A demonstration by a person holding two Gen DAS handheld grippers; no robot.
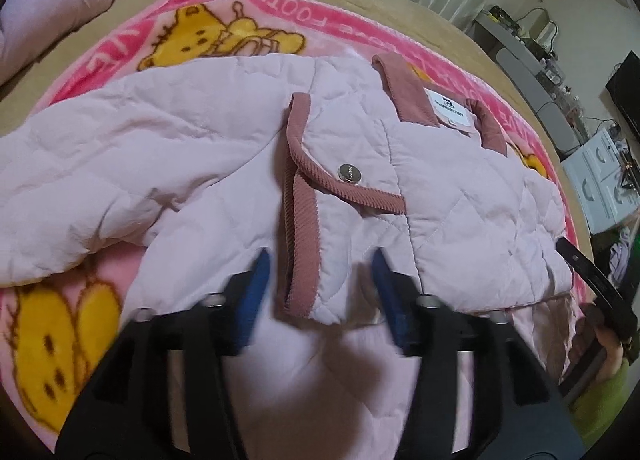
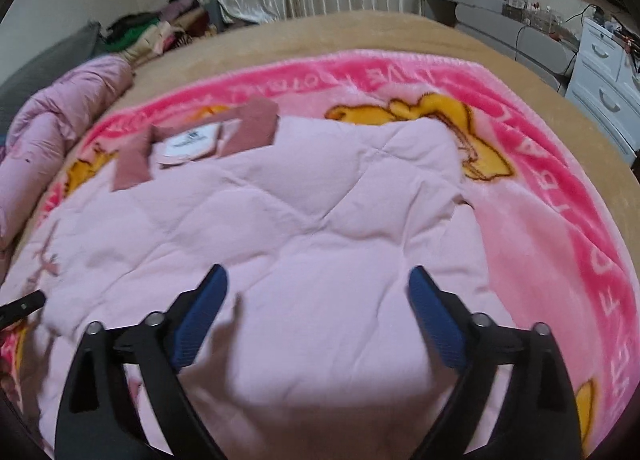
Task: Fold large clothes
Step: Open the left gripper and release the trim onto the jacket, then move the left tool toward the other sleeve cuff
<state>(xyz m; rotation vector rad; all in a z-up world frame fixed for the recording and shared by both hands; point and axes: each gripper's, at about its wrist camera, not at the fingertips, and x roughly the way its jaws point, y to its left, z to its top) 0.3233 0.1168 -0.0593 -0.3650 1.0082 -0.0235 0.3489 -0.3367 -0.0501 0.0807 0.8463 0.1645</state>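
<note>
Lying spread on the pink blanket over the bed, the quilted pink jacket filled both my views. My left gripper hovered over its front, fingers apart, the corduroy-trimmed edge lying between them without either pad pressing it. A snap button sat just beyond. My right gripper was over the jacket's plain quilted panel, fingers spread wide with nothing clamped. The collar and its white label lay at the far side. A duvet was bunched at the bed's left.
</note>
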